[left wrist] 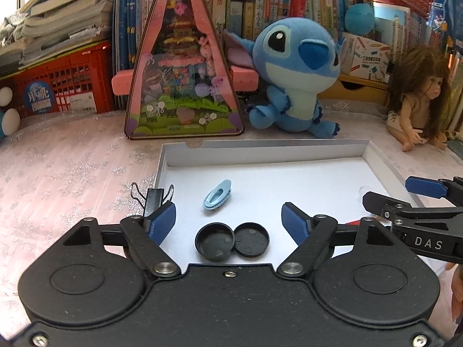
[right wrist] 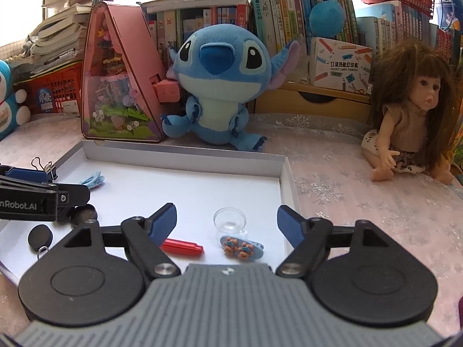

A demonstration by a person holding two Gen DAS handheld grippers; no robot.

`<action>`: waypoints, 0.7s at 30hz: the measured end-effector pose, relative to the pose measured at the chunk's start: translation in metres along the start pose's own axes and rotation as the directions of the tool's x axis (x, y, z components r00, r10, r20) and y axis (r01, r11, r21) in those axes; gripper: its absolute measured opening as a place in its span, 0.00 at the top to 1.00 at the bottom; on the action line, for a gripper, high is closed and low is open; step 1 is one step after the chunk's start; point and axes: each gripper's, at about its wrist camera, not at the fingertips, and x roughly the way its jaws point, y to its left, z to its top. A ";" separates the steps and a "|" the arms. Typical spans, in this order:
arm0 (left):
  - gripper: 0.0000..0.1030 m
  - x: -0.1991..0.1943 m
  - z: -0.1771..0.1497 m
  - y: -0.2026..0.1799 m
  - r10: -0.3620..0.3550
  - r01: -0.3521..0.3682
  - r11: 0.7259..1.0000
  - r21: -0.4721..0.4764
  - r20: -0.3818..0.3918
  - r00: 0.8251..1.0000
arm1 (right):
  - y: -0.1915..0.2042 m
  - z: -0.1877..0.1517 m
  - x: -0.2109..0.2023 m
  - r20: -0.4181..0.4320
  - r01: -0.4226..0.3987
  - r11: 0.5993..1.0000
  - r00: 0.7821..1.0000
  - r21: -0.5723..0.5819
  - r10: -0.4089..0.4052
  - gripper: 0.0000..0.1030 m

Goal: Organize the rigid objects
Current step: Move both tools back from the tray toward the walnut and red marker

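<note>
A shallow white box lid (left wrist: pixel 260 150) (right wrist: pixel 179 159) lies on the pink cloth. In it, in the left wrist view, are a light blue hair clip (left wrist: pixel 217 195) and an open black round case (left wrist: pixel 231 241). A black binder clip (left wrist: pixel 152 199) sits at its left rim. My left gripper (left wrist: pixel 230 219) is open and empty, above the black case. My right gripper (right wrist: pixel 227 219) is open and empty, above a clear small dish (right wrist: pixel 230 219), a hair clip with bears (right wrist: pixel 241 247) and a red tube (right wrist: pixel 182 247). A black round reel (right wrist: pixel 40 237) lies at the left.
A pink triangular toy box (left wrist: pixel 182 81), a blue plush (left wrist: pixel 298 72) and a doll (right wrist: pixel 413 115) stand behind the lid. Red crates (left wrist: pixel 66 84), books and shelves fill the back. The right gripper's fingers (left wrist: pixel 422 188) show at the right of the left wrist view.
</note>
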 end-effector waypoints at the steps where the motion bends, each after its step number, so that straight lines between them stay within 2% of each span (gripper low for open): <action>1: 0.21 -0.003 -0.001 -0.001 -0.005 0.005 1.000 0.002 0.004 1.000 | 0.000 0.000 -0.002 0.000 0.001 1.000 1.000 0.001 -0.001 0.13; 3: 0.17 -0.008 -0.002 -0.001 -0.018 0.018 1.000 0.000 0.009 1.000 | -0.001 -0.001 -0.005 0.002 -0.001 1.000 1.000 -0.002 0.001 0.12; 9: 0.15 -0.017 -0.007 -0.005 -0.021 0.021 1.000 0.007 0.014 1.000 | -0.002 -0.003 -0.012 0.016 0.005 1.000 1.000 0.000 -0.005 0.04; 21: 0.15 -0.037 -0.020 -0.006 -0.024 0.023 1.000 0.021 0.023 0.999 | -0.008 -0.009 -0.028 0.036 -0.001 1.000 0.999 0.004 0.001 0.00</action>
